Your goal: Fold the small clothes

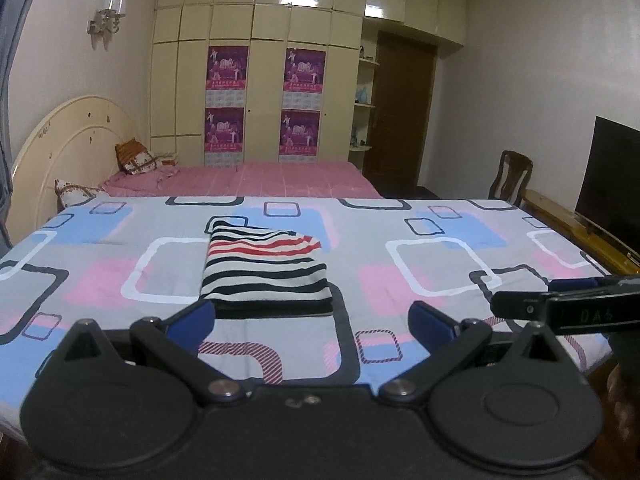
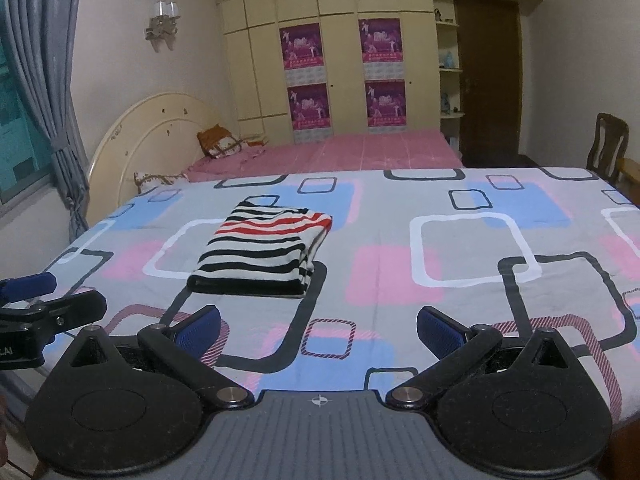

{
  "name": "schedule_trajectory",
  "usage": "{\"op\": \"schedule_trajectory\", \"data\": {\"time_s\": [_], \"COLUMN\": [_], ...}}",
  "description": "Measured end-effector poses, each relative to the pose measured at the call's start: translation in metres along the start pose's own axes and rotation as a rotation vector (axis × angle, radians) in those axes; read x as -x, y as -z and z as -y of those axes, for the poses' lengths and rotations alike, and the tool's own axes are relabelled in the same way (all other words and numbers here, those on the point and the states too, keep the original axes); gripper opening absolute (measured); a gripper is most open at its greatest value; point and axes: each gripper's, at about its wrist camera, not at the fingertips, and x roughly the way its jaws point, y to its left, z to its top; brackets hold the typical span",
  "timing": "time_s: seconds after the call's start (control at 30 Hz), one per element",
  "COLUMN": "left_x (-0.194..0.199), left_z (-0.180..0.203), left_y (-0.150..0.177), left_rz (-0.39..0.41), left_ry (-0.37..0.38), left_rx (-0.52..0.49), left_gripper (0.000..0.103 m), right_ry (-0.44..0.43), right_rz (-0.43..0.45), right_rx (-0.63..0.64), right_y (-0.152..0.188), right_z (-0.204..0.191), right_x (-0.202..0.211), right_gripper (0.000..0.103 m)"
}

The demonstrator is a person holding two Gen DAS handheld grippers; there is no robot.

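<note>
Bedroom conditions: a bed (image 1: pixel 400 240) dressed in a sheet of grey, pink and blue squares serves as the working surface, with a pink-covered bed (image 1: pixel 288 178) behind it and a cream wardrobe (image 1: pixel 256 80) against the far wall. One striped garment (image 1: pixel 266 266) lies on the patterned sheet, near the front edge and left of centre in the right wrist view (image 2: pixel 266 250). It is folded into a compact, flat rectangle with squared edges, so the fold appears complete or nearly so (a judgement from its shape alone). Its long axis runs away from the cameras toward the wardrobe; the thick folded edge faces the person, and the red-striped end points to the far side. The stripes run across the short dimension. Left tongs (image 1: pixel 312 320) are spread wide and hold nothing, poised just short of the garment's near edge. Right tongs (image 2: pixel 318 326) are likewise spread and empty, set beside and to the right of the garment, apart from it. Both stand clear of the cloth, probably because the garment no longer needs restraint.
</note>
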Motion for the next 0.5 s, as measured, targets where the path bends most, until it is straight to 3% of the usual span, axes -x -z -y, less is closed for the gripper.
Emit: {"op": "schedule_trajectory", "data": {"time_s": [0.5], "left_x": [0.0015], "left_z": [-0.0017], "left_y": [0.0005], "left_rz": [0.006], "left_ry": [0.008], "left_rx": [0.001], "left_gripper": [0.103], "right_ry": [0.004], "right_rz": [0.006], "right_rx": [0.01], "right_y": [-0.0011], "right_z": [-0.0019], "right_x": [0.0055], "right_gripper": [0.103]}}
